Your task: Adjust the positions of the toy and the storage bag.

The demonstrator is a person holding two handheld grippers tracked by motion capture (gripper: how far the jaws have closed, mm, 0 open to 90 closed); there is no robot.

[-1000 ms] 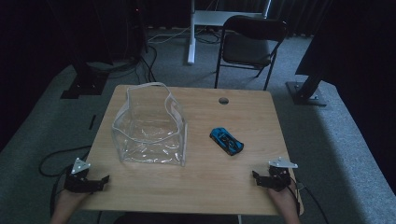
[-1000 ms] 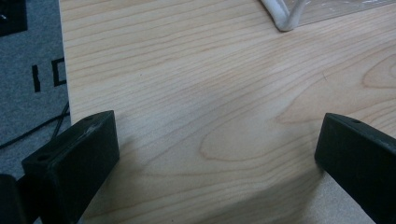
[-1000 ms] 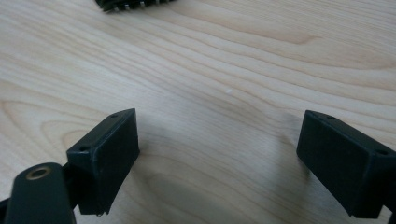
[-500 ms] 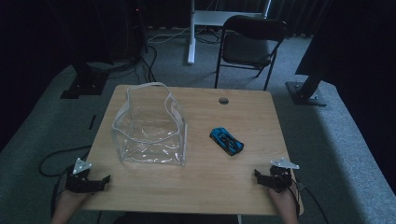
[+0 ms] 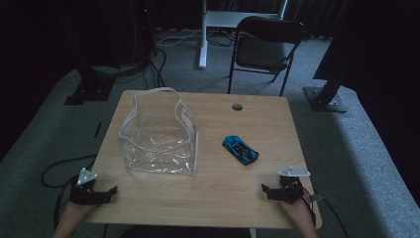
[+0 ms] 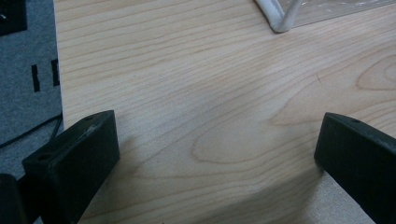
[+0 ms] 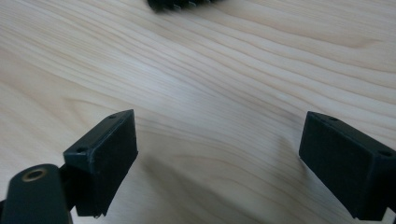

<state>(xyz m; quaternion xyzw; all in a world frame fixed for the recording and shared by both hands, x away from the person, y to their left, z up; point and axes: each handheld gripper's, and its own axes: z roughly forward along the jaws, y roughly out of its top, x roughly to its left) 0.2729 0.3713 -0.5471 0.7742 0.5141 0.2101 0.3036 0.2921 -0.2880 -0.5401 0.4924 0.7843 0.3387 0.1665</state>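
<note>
A clear plastic zip bag (image 5: pixel 158 136) stands open on the left half of the wooden table (image 5: pixel 218 198). A blue toy car (image 5: pixel 240 149) lies to its right. My left gripper (image 5: pixel 94 194) rests at the table's front left corner, open, nothing between its jaws. At the front right, my right gripper (image 5: pixel 282 192) is open too, a little short of the car. In the left gripper view the left gripper (image 6: pixel 217 140) spans bare wood, the bag's white-edged corner (image 6: pixel 278 16) ahead. In the right gripper view the right gripper (image 7: pixel 219 135) frames bare wood, the car's dark underside (image 7: pixel 182 3) at the top.
A small round grommet hole (image 5: pixel 237 106) is near the table's far edge. A black folding chair (image 5: pixel 265 47) and a white desk leg (image 5: pixel 202 34) stand beyond the table. Cables (image 5: pixel 59 166) trail on the grey carpet to the left.
</note>
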